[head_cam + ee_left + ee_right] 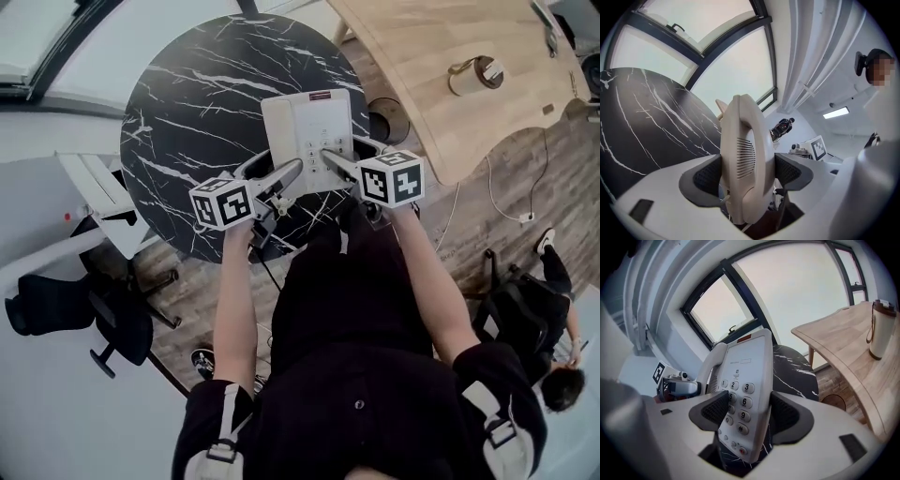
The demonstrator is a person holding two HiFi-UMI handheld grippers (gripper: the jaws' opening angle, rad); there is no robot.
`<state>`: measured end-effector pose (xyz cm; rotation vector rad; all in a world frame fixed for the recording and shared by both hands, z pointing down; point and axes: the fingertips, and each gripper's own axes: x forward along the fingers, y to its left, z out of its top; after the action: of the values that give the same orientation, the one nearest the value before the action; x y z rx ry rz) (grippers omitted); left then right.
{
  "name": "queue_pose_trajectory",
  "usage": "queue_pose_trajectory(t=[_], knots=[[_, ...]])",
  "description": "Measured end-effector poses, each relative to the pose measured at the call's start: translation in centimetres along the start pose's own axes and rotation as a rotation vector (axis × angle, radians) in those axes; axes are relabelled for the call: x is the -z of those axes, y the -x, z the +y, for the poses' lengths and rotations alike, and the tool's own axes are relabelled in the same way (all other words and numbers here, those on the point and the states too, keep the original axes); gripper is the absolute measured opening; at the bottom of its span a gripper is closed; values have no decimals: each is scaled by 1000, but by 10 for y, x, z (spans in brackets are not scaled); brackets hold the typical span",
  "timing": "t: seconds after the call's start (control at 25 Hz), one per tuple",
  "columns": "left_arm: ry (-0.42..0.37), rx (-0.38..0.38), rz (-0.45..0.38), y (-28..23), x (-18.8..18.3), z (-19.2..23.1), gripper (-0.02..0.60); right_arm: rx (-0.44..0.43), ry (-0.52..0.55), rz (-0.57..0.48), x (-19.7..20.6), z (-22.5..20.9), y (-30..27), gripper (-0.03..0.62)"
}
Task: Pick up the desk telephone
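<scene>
A white desk telephone (307, 131) is at the near edge of a round black marble table (187, 112). My left gripper (284, 176) is shut on the phone's handset (743, 154), which stands on edge between the pads, speaker grille facing left. My right gripper (334, 163) is shut on the near end of the keypad body (745, 376), which tilts up toward the window. In the right gripper view the handset (710, 364) lies along the body's left side, with the left gripper (677, 386) beyond it. Whether the phone touches the table is hidden.
A light wooden table (441, 103) with a lidded cup (473, 75) stands to the right. A white bench (98, 197) and a black office chair (75, 309) are at the left. Another person (553, 375) is on the floor at the lower right. Windows lie beyond the marble table.
</scene>
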<state>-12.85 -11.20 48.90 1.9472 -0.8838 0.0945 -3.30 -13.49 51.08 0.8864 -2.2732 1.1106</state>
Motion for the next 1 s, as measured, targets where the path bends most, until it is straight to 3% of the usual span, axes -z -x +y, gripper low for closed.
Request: queue_pose_trajectory(t=[0.48,1.0], knots=[[-63,-36,-104,12,-38,-47,370,-67,144,-73,-53,18,36,299],[-184,-126,-260,27,-69,-143,370,-190,296,-177,-105,41,117,298]])
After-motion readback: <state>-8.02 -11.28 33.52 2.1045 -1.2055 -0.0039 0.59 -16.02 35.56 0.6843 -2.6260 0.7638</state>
